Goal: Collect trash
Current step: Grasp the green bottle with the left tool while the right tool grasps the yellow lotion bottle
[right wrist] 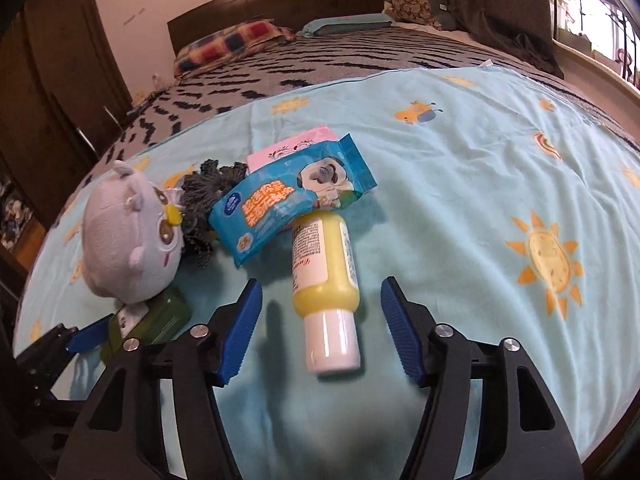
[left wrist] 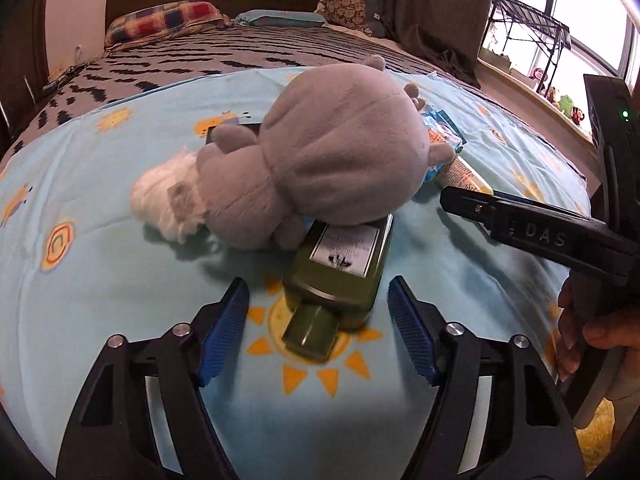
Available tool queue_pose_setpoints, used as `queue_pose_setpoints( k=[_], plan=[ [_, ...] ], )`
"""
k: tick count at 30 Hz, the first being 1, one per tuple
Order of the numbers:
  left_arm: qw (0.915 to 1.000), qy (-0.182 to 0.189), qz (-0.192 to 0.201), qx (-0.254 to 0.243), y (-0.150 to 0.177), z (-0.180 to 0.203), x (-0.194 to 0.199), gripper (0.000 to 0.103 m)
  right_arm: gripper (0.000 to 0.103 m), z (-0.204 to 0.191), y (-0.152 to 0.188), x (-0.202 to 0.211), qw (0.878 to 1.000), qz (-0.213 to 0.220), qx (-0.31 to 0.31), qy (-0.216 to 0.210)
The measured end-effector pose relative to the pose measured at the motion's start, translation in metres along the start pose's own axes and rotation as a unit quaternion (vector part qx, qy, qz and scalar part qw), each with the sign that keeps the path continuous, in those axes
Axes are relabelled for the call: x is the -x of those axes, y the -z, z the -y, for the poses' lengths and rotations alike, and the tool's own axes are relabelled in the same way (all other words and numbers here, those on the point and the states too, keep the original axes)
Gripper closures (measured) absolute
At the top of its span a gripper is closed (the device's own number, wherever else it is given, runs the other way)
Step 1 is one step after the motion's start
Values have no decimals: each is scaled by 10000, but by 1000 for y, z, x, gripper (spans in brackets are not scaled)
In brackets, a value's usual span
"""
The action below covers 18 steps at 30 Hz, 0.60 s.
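Left wrist view: both grippers' jaws gape open, and the left gripper [left wrist: 318, 312] closing on the green bottle [left wrist: 340, 264] could tip the plush toy [left wrist: 320, 164] leaning on it

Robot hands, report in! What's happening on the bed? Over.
Left gripper open around dark green bottle. Right gripper open around yellow white-capped bottle. Grey plush toy rests on green bottle.

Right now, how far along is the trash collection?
Nothing looks collected. The left hand-held gripper is open around the green bottle; the right hand-held gripper is open around the yellow bottle. The wipes pack and white wad also remain.
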<state>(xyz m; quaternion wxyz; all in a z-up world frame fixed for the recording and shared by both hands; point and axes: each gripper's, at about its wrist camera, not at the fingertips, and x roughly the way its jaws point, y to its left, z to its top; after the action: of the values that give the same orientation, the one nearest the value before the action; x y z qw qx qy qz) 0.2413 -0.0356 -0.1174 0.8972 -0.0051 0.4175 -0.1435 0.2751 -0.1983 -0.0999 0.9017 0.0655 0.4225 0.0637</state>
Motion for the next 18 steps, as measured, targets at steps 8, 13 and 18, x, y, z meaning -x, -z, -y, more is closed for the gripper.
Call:
queue_pose_setpoints(
  k=[8, 13, 18],
  plan=[
    [9999, -16, -5, -104, -3, 6, -4, 58, 71, 6, 6, 3, 9997, 84, 197, -119],
    [9998, -34, 44, -195, 12, 6, 9, 58, 71, 1, 25, 23, 9987, 145, 477, -128],
    [9993, -121, 50, -363, 32, 11, 28, 58, 71, -5, 49, 46, 9976, 215, 612, -224]
  ],
)
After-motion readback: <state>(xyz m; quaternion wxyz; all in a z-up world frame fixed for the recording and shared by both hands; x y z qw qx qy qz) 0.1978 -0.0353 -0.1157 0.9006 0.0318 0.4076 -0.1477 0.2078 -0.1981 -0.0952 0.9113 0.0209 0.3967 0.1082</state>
